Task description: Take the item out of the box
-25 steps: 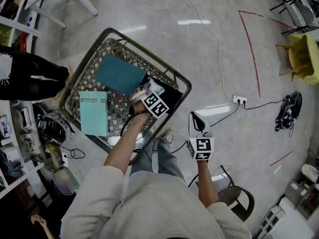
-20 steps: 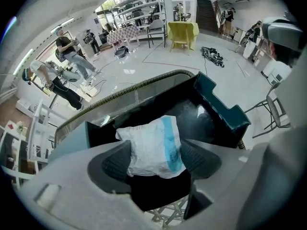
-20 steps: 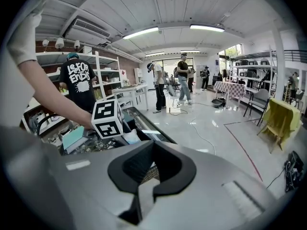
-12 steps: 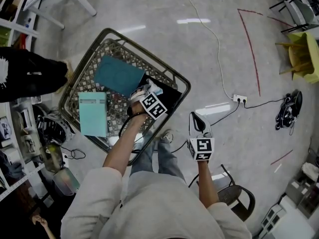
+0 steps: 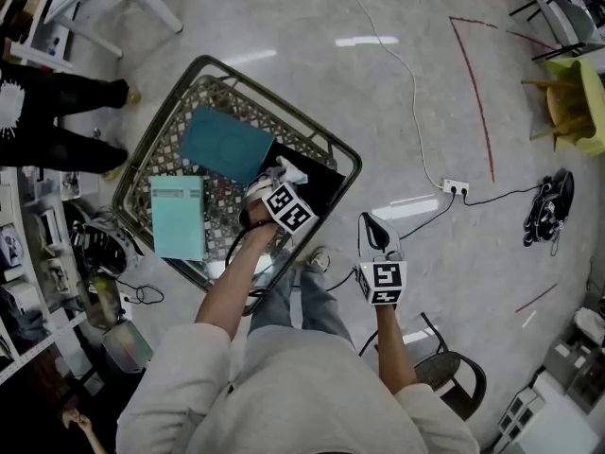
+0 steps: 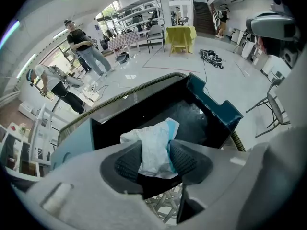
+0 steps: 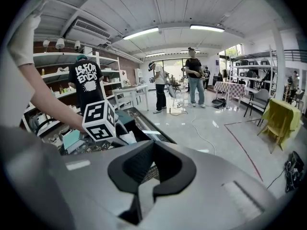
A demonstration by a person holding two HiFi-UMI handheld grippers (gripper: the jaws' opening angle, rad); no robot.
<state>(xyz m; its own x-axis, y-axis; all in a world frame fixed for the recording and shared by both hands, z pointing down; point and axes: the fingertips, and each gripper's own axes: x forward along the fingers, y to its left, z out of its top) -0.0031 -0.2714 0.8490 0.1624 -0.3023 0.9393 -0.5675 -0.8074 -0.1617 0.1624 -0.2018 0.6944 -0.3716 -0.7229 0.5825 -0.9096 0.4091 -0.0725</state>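
Packet [image 6: 149, 134] between closing fingers [image 6: 127, 164], left gripper [image 6: 156, 147]

The woven basket [image 5: 227, 201] stands on the grey floor [image 5: 406, 282], right under your left gripper [image 5: 284, 173]. In it, a black box [image 5: 326, 183] lies beneath the tool, a dark teal lid [image 5: 225, 143] just beyond it, and a pale teal box [image 5: 178, 216] to its left.
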